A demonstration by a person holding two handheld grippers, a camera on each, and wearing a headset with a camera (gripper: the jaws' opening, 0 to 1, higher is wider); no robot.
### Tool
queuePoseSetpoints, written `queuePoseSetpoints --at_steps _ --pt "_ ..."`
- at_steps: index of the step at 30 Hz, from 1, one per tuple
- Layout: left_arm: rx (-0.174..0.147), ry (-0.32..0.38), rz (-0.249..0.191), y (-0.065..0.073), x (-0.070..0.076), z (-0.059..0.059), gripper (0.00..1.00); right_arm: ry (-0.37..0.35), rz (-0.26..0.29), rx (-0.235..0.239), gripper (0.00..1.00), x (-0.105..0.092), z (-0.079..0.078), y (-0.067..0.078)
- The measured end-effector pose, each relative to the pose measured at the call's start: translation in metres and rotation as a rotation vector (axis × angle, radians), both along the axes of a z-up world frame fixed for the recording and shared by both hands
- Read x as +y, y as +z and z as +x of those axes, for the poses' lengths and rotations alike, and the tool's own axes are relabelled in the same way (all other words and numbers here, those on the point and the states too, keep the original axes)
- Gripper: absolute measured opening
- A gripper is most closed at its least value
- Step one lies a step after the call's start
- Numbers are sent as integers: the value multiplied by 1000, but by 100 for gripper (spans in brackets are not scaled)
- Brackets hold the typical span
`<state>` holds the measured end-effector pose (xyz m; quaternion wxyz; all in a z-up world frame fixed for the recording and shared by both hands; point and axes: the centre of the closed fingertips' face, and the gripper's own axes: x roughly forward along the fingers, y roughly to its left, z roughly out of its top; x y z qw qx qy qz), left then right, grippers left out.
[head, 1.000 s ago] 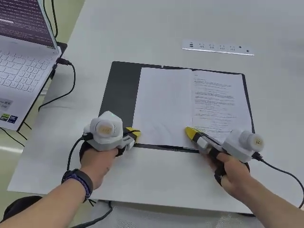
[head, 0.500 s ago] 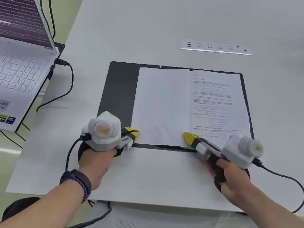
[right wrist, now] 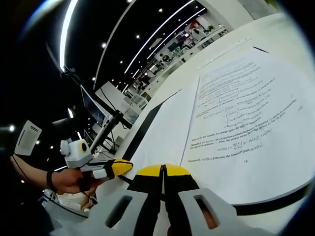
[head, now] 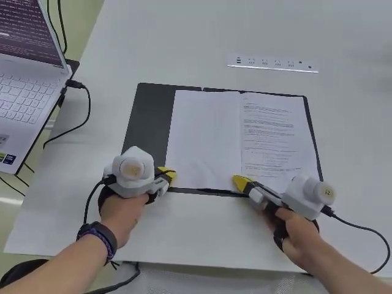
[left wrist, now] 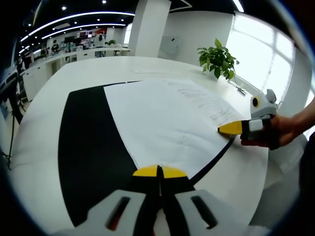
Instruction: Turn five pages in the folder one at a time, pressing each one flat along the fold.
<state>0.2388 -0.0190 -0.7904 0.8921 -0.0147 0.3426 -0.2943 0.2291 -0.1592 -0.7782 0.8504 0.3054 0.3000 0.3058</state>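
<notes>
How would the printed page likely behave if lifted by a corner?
Probably floppy and light: the printed page is one thin sheet lying flat in the folder. Apparently held at the fold, it would likely curl, not lift whole. The blank page shows faint ripples, so creasing seems easy.

White table point(head: 184, 37) — plain, pale top. 1 black folder point(head: 147, 122) lies open and flat on it, toward the near side, with 2 white sheets facing up: left page point(head: 202, 135) blank, right page point(head: 275, 135) printed. Well beyond the folder, 1 white power strip point(head: 272, 64) lies roughly parallel to its far edge. At the left, 1 black cable point(head: 79, 116) loops over the tabletop from a laptop point(head: 24, 67) — cannot tell whether the laptop rests on this table.
</notes>
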Motion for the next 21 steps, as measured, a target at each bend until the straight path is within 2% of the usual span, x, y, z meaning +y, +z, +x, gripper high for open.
queuePoseSetpoints --at_steps 6,9,13,16,21 --pt "18 19 3 1 0 0 0 9 6 47 0 -1 1 1" --pt "67 46 -37 2 -3 -2 2 35 -3 52 0 0 -1 2" --pt "84 47 -37 6 -5 -6 7 39 -9 48 1 -5 -4 6" --pt "80 56 -49 13 -8 -8 11 38 -7 38 4 -9 -6 13" --pt "49 59 -64 28 -12 -9 17 49 -22 7 8 -20 -8 24"
